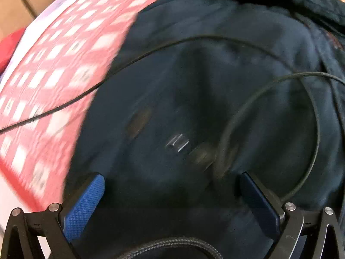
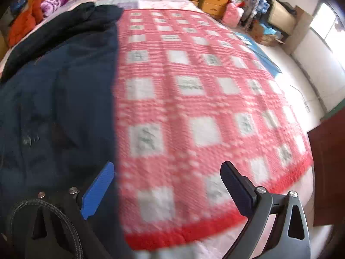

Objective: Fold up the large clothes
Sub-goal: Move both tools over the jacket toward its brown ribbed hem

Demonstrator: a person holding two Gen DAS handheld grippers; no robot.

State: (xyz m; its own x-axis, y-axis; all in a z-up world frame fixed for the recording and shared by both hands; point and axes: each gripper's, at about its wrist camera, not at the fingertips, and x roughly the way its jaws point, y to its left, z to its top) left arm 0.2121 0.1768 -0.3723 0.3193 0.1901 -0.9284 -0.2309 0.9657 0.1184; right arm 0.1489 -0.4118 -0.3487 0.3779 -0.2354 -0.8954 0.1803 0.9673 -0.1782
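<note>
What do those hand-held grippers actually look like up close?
Each hand-held gripper, left and right, has two flat fingers with textured blue pads on a black angular frame joined by silver bolts. A black braided cable loops at each base.
</note>
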